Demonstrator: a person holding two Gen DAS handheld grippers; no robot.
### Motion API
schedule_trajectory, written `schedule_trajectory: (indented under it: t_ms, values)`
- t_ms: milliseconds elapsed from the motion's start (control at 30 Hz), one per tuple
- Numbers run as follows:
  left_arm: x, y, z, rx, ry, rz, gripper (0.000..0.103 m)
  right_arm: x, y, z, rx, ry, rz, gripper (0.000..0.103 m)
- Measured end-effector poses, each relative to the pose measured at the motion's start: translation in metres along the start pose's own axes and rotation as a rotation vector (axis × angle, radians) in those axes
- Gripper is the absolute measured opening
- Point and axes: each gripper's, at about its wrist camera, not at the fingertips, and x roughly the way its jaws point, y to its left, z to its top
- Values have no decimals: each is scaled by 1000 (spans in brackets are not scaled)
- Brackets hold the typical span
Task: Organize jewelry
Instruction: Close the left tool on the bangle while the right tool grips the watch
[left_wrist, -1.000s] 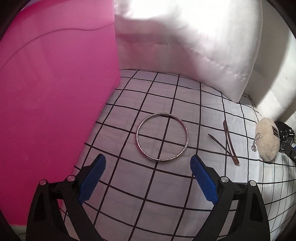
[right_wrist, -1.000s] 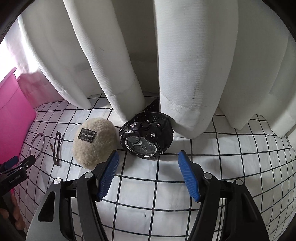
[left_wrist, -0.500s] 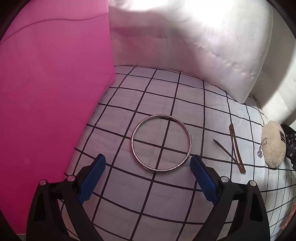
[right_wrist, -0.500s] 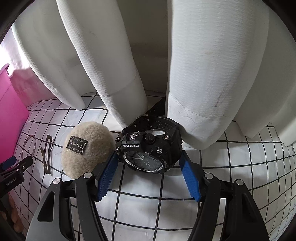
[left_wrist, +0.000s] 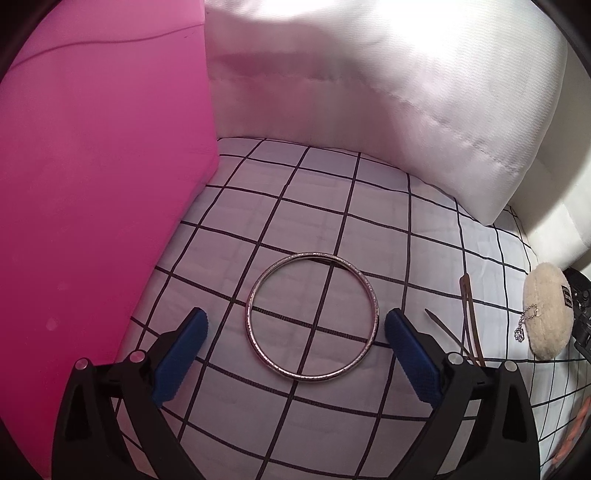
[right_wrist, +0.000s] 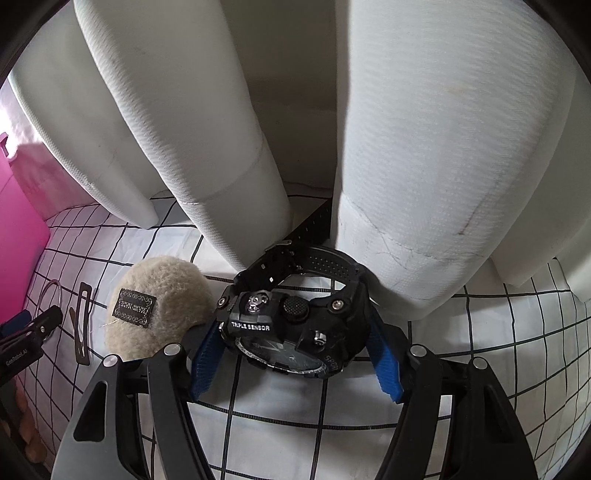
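Two blue pads (right_wrist: 205, 354) flank the black watch (right_wrist: 295, 325) (right hand-held gripper (right_wrist: 295, 360)).

watch (right_wrist: 295, 328) "TRIPLE SENSOR", "SPORT" on bezel

Bright daylight, strong fisheye bending

Light comes from 12 o'clock: the curtain (left_wrist: 388, 74) is overexposed in the left view, greyer and shadowed in the right view. Grid lines on the cloth (left_wrist: 317, 192) curve near the dark corners; focus is sharp.
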Motion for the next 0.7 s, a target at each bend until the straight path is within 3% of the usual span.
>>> schedule_trajectory:
  t_ms: [367,467,567,700]
  values:
    - [4,-2,3,1,-41,-14,96,10,-9,2,-12,-29,-3,67]
    - [-1,-2,-1,11,-50,-23,89,9,-11,0,-13,-31,1,66]
    - [-7,-4,-6,29,-67,-34,71,2,-14,-8,-13,-35,3,66]
    - [-8,-4,-5,22,-62,-39,69,-5,-19,-12,-6,-36,13,66]
